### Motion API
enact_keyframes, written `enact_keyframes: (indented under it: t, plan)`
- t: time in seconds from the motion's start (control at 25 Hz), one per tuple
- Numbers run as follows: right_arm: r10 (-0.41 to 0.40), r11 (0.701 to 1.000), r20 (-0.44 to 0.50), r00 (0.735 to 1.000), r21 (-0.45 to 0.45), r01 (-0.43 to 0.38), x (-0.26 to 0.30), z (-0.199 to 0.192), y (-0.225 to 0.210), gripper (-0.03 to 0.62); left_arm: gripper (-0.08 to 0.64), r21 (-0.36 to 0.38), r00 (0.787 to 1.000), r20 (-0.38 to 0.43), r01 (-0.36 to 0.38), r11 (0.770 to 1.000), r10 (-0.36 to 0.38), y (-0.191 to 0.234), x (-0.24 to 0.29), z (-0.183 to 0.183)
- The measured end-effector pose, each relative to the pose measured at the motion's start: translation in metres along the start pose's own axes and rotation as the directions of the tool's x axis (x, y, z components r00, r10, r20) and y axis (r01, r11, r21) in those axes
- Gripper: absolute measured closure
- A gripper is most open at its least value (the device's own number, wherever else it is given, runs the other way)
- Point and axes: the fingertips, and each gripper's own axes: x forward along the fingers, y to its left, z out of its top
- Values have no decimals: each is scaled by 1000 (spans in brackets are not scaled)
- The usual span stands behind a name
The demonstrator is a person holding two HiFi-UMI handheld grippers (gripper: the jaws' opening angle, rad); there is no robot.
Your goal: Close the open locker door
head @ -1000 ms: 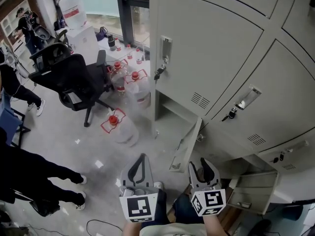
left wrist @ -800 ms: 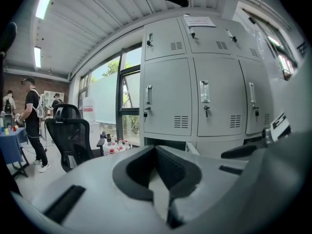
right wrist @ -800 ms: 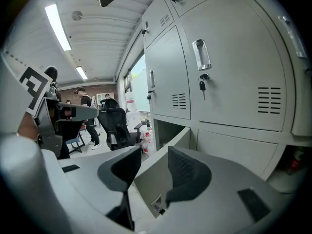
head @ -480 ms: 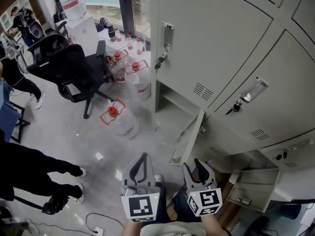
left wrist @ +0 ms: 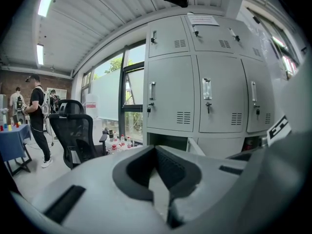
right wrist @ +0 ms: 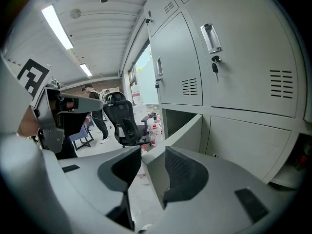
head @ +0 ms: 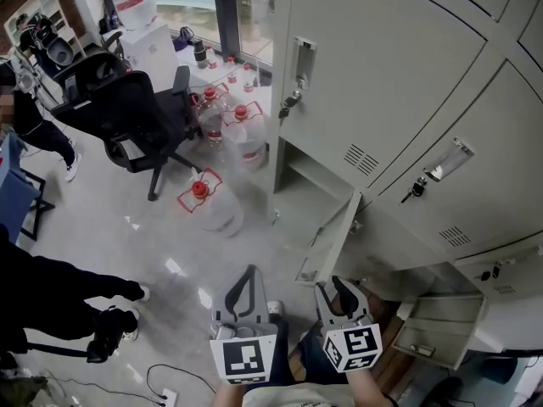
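Right gripper (right wrist: 152,152) first: its jaws stand wide apart, ribbed pads (right wrist: 184,172) bare, and the free edge of the open locker door (right wrist: 181,133) runs right up into the gap between them, closer to the right-hand pad; whether it touches that pad I can't tell, but nothing is clamped. Over to the left gripper (left wrist: 156,147): fingertips together at the point, nothing in them, aimed at the cabinet front and hanging just beside its partner, as the head view shows (head: 249,271). From up there the door (head: 333,237) is in the bottom row, swung out toward the person at a wide angle from its dark compartment (head: 301,185), its lower corner just ahead of the right gripper (head: 338,288). So the job here, as I read it, is a push, not a pinch: lay the outer face of one finger flat against the panel near the free edge, well away from the hinge, and sweep it in an arc toward the frame. Go steady, because thin sheet metal will likely bounce back if slammed, and finish with a firm press near the latch side. Watch that no fingertip gets caught between door and frame. A second panel (head: 433,329) hangs open low on the right, well apart, and the office chair (head: 127,113) and water jugs (head: 212,203) sit clear of the swing.
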Motion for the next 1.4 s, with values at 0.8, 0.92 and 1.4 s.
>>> enact_keyframes:
  t: [0.8, 0.92, 1.4]
  plan:
    - [33, 999, -16, 999, -36, -33, 58, 21, 42, 451, 560, 0, 999, 21, -37, 999, 37, 56, 17, 7]
    - [27, 998, -24, 999, -53, -28, 70, 25, 47, 451, 560, -33, 998, 18, -59, 998, 60, 67, 19, 10]
    - [49, 996, -17, 999, -79, -50, 111, 46, 59, 454, 560, -28, 993, 24, -112, 993, 112, 101, 28, 18]
